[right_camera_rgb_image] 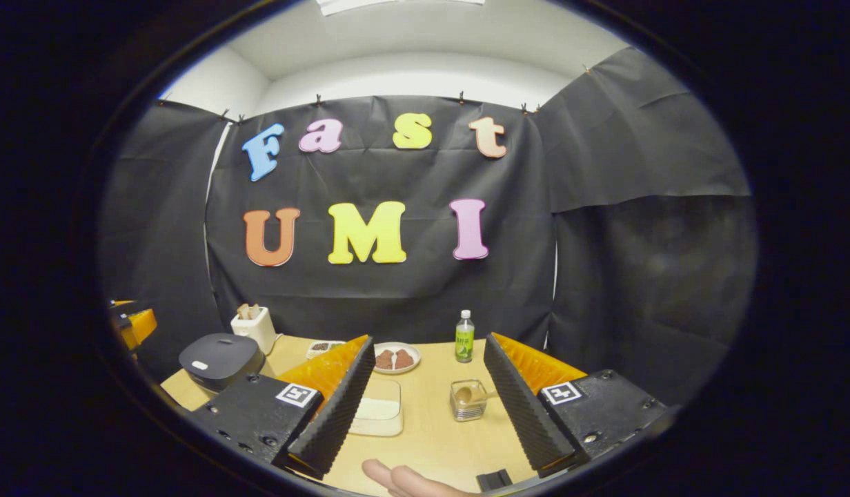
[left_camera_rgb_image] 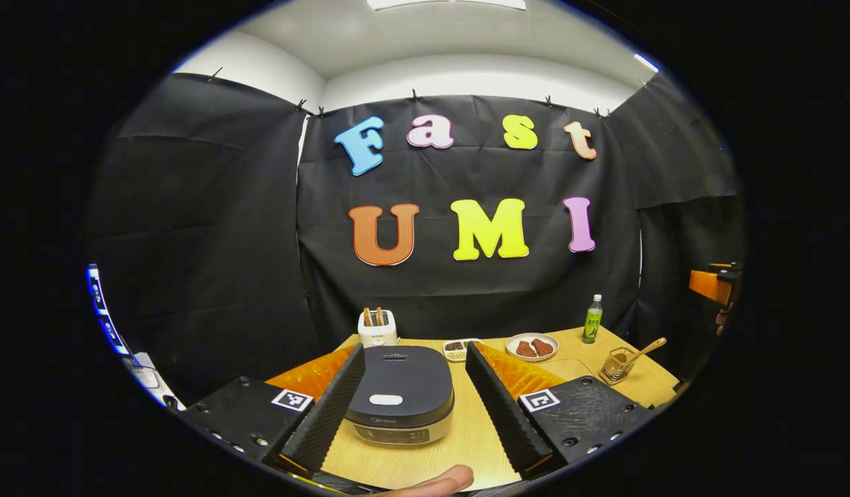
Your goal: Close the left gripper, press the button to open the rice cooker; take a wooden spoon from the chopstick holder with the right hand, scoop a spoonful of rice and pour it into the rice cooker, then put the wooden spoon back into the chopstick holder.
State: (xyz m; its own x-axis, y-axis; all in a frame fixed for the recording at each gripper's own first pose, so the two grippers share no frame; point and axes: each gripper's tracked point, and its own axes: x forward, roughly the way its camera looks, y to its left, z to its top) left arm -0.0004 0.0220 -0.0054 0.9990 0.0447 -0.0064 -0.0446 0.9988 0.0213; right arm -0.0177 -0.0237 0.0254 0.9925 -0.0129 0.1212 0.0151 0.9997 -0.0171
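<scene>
A dark rice cooker point(left_camera_rgb_image: 401, 393) with its lid down and a pale oval button point(left_camera_rgb_image: 386, 400) stands on the wooden table, between the fingers of my left gripper point(left_camera_rgb_image: 414, 348), which is open and holds nothing. The rice cooker point(right_camera_rgb_image: 221, 359) also sits far left in the right gripper view. My right gripper point(right_camera_rgb_image: 428, 342) is open and holds nothing. Ahead of it, near its right finger, the wire chopstick holder point(right_camera_rgb_image: 468, 400) carries the wooden spoon point(right_camera_rgb_image: 465, 395). A clear tray of white rice point(right_camera_rgb_image: 378, 414) lies by its left finger. The holder point(left_camera_rgb_image: 617, 366) and spoon point(left_camera_rgb_image: 647, 347) also show at the far right.
Along the back of the table stand a white toaster point(left_camera_rgb_image: 377, 328), a small dish of beans point(left_camera_rgb_image: 456, 348), a plate of brown pieces point(left_camera_rgb_image: 532, 346) and a green bottle point(left_camera_rgb_image: 592, 319). A person's fingers point(right_camera_rgb_image: 404, 480) show at the near edge. Black cloth walls close the booth.
</scene>
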